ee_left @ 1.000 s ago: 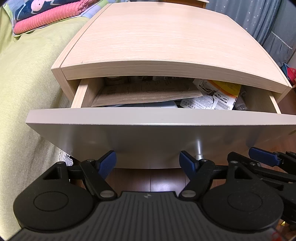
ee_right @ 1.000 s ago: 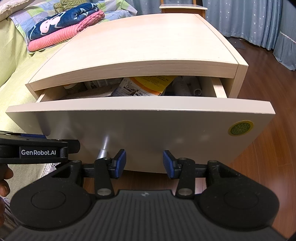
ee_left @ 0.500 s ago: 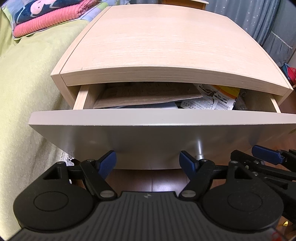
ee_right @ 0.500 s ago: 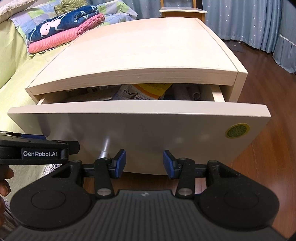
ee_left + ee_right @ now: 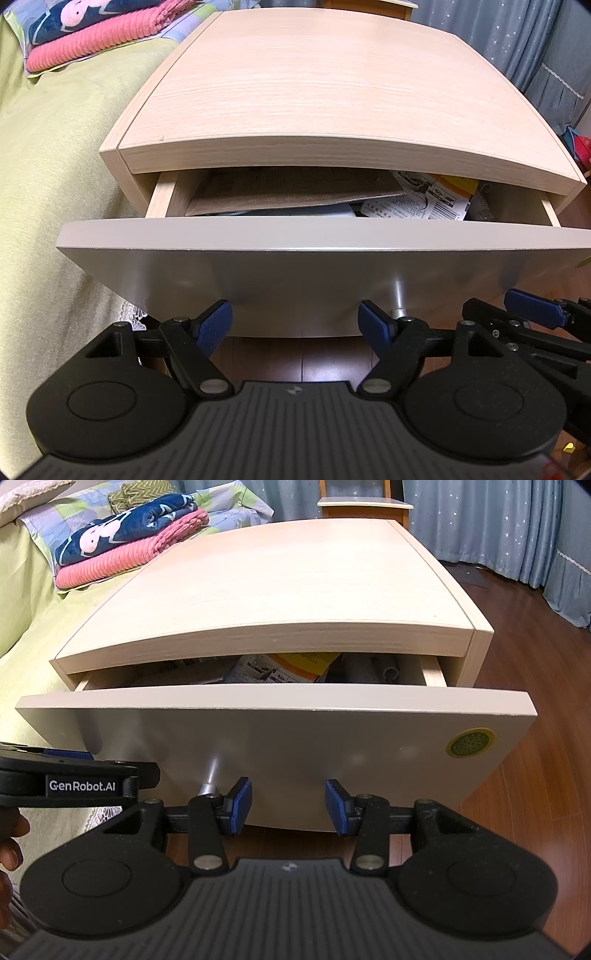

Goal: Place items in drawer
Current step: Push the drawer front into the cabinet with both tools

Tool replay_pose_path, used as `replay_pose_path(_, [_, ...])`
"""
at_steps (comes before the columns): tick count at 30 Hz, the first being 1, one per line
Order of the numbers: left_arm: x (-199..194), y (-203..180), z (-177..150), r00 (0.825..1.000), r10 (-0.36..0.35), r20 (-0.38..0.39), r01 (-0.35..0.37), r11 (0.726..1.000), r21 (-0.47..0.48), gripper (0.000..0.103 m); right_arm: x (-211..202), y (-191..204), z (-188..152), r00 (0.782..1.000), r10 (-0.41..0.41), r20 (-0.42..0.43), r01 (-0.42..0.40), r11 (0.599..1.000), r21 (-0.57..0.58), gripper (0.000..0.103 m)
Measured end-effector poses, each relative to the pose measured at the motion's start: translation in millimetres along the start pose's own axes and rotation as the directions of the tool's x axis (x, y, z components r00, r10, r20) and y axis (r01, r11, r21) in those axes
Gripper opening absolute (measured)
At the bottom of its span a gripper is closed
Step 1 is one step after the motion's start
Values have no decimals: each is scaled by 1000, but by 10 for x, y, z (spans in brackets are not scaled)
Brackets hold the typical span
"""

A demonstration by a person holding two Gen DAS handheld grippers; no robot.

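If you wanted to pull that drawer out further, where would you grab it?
Probably the small metal knob low on the drawer front. It juts out as a thin post, so open fingers can close around it from straight in front. The left gripper and right gripper are both open and empty.

Partly open drawer (image 5: 317,236), papers (image 5: 295,188) inside

"GenRobot.AI" in white on black gripper body (image 5: 85,785), at 9 o'clock in right wrist view | round green-and-yellow sticker (image 5: 470,742) on grey drawer front (image 5: 295,746): unreadable | printed papers in drawer: too small to read
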State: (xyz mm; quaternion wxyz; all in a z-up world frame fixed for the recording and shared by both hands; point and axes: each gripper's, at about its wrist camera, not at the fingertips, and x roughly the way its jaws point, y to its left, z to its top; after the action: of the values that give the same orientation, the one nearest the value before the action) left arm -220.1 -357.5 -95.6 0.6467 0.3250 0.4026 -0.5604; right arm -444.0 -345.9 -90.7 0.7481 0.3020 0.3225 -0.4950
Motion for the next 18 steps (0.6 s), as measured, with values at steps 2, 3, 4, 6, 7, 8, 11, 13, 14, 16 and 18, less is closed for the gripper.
replay_pose_path(2, [1, -1, 0, 1000, 0, 1, 0, 1000, 1, 75, 0, -2, 6, 1000, -1, 2, 1, 1000, 0, 39])
replay_pose_path(3, [1, 0, 0, 1000, 1, 1, -1, 1000, 1, 75, 0, -1, 7, 1000, -1, 3, 1, 1000, 0, 39])
replay_pose_path(4, [1, 1, 0, 1000, 1, 1, -1, 1000, 1, 75, 0, 2, 10, 1000, -2, 3, 2, 1000, 0, 39])
replay_pose_path(6, [0, 4, -2, 1000, 0, 1, 0, 1000, 0, 75, 0, 1, 14, 1000, -3, 5, 3, 1000, -1, 39])
replay_pose_path(7, [0, 6, -4, 1000, -1, 1, 1, 1000, 0, 75, 0, 2, 15, 1000, -4, 6, 4, 1000, -2, 39])
replay_pose_path(8, [-1, 6, -6, 1000, -1, 1, 1, 1000, 1, 75, 1, 4, 15, 1000, -5, 7, 5, 1000, -3, 39])
replay_pose_path(11, [3, 5, -12, 1000, 1, 3, -1, 1000, 4, 75, -1, 7, 22, 1000, -7, 12, 7, 1000, -6, 39])
replay_pose_path(13, [6, 3, -9, 1000, 2, 3, -2, 1000, 4, 75, -2, 6, 35, 1000, -8, 16, 8, 1000, -5, 39])
replay_pose_path(14, [6, 3, -6, 1000, 3, 4, -3, 1000, 4, 75, -2, 3, 42, 1000, -8, 17, 8, 1000, -4, 39])
replay_pose_path(16, [6, 5, -1, 1000, 3, 5, -3, 1000, 3, 75, -2, 3, 52, 1000, -9, 21, 9, 1000, -3, 39])
replay_pose_path(18, [0, 6, 1, 1000, 5, 9, -5, 1000, 4, 75, -6, -2, 54, 1000, -12, 27, 12, 1000, -5, 39])
